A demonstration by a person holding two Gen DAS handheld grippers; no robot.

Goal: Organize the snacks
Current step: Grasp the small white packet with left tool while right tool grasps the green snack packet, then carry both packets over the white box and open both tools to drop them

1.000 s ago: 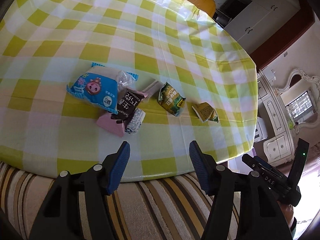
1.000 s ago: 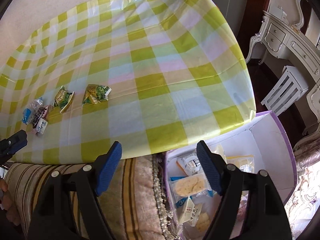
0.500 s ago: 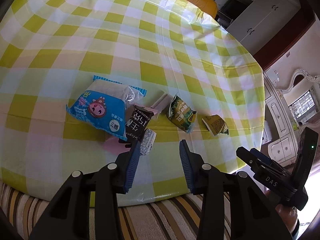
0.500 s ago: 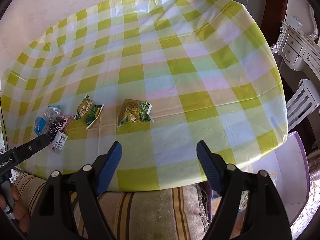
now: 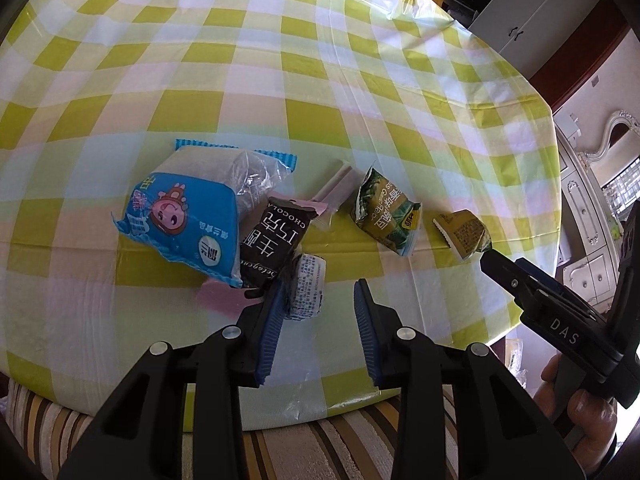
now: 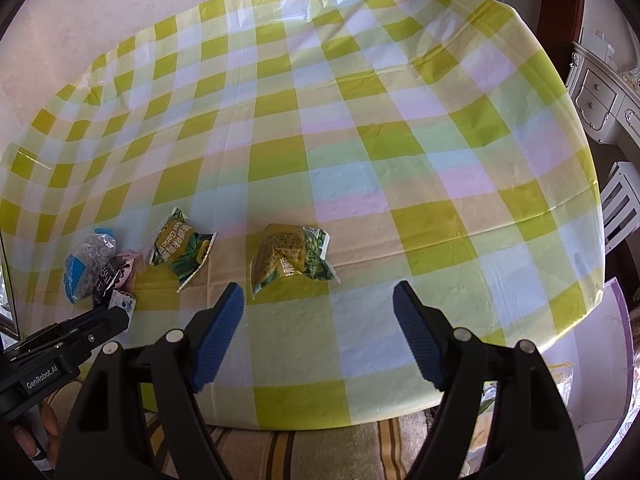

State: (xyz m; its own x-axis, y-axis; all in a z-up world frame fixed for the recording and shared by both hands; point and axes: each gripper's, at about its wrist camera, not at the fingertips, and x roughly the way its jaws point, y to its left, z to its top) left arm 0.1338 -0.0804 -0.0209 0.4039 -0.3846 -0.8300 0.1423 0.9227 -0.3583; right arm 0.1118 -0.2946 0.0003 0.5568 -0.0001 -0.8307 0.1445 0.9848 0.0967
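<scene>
Snacks are lying in a row near the surface (image 5: 280, 80) edge, probably waiting for sorting. Left tongs (image 5: 318, 300), having just been closing, are straddling the small white packet (image 5: 308, 288) without pressing it; right tongs (image 6: 318, 300) are standing wide and empty near the green-yellow packet (image 6: 290, 258).

Home dining or living room. A round desk (image 6: 360, 128) wearing a yellow-green checked plastic cloth is filling both views. An ornate white carved dresser (image 6: 600, 92) is standing at right edge, a curly-framed mirror (image 5: 612, 148) showing at right of the left view. Striped upholstery (image 5: 320, 448) is running along bottom; white cupboards (image 5: 524, 4) upper right.
</scene>
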